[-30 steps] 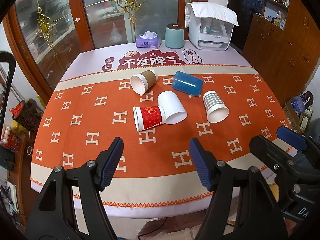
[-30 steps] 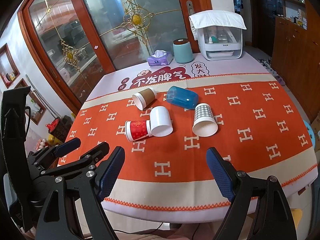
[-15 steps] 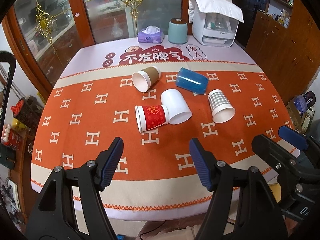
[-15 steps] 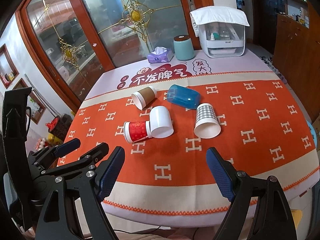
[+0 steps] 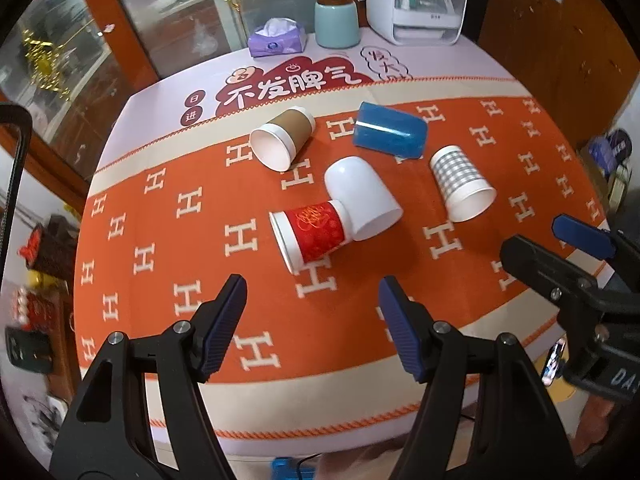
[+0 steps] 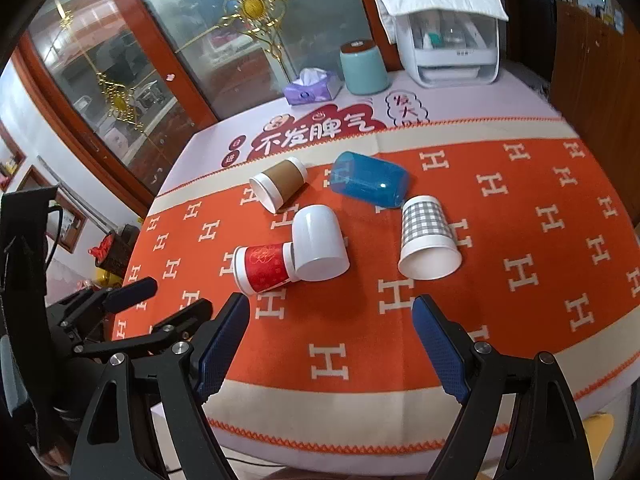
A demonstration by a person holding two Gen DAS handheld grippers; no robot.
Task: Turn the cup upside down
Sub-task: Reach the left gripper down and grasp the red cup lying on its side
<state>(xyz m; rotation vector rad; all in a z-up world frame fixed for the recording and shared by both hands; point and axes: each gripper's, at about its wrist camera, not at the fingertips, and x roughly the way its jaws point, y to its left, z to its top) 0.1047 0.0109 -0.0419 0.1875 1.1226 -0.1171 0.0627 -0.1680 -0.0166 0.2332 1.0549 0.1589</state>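
Note:
Several cups lie on their sides on the orange tablecloth (image 5: pixel 168 264): a red paper cup (image 5: pixel 312 236) (image 6: pixel 266 267), a white cup (image 5: pixel 362 196) (image 6: pixel 318 242) touching its base, a brown paper cup (image 5: pixel 282 138) (image 6: pixel 278 184), a blue plastic cup (image 5: pixel 390 130) (image 6: pixel 368 178) and a grey checked cup (image 5: pixel 460 182) (image 6: pixel 428 236). My left gripper (image 5: pixel 312 312) is open and empty, above the cloth just in front of the red cup. My right gripper (image 6: pixel 330 334) is open and empty, in front of the white and checked cups.
At the table's far edge stand a purple tissue box (image 5: pixel 276 40), a teal canister (image 5: pixel 336 20) and a white appliance (image 5: pixel 416 4) under a cloth. Glass doors rise behind the table. A wooden cabinet (image 5: pixel 560 40) stands at the right. The table's near edge is just below the grippers.
Both grippers have moved forward and lower toward the cups, which now look larger and closer. The cups have not moved. Both grippers stay open.

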